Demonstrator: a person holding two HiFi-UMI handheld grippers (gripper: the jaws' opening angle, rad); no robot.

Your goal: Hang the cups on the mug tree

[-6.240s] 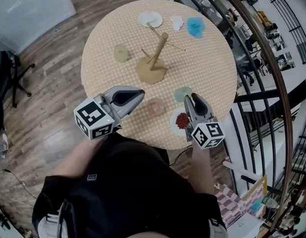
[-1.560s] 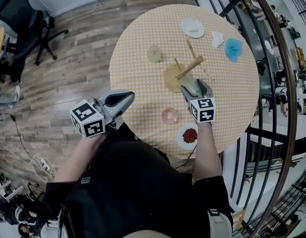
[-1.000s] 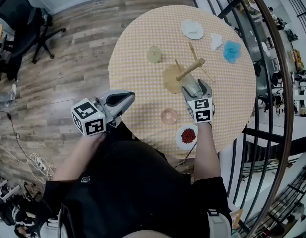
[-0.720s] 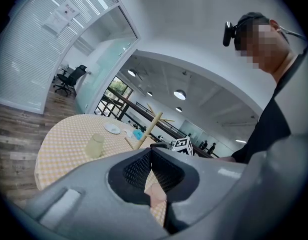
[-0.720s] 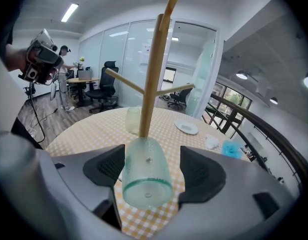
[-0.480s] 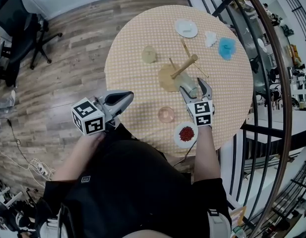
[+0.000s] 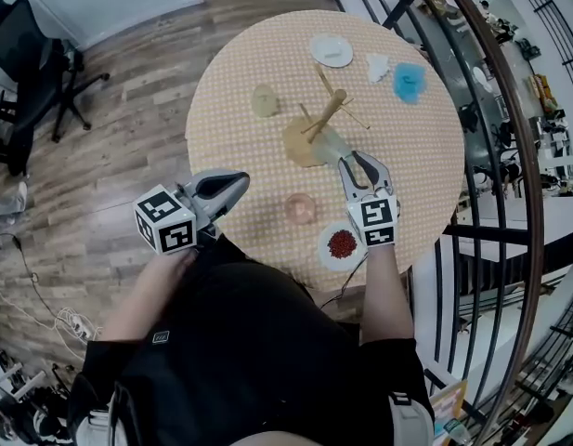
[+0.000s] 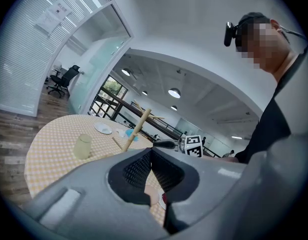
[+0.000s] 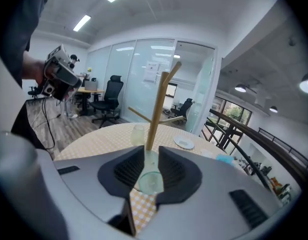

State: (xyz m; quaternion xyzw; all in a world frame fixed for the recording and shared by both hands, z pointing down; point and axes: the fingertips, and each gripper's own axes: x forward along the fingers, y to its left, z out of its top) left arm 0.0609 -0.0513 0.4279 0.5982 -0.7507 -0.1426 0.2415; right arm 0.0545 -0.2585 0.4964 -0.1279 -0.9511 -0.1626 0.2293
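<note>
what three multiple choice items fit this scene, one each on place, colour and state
1. How are the left tongs? A) wide open B) shut on a cup C) shut, empty
2. What colour is the cup in the right tongs? A) black B) pale green C) red
3. Where is the pink cup? A) beside the plate of red bits B) in the left tongs C) in the right tongs
C: their jaws meet on nothing. B: those jaws have just been closing and pinch a pale green cup. A: it stands by that plate.
</note>
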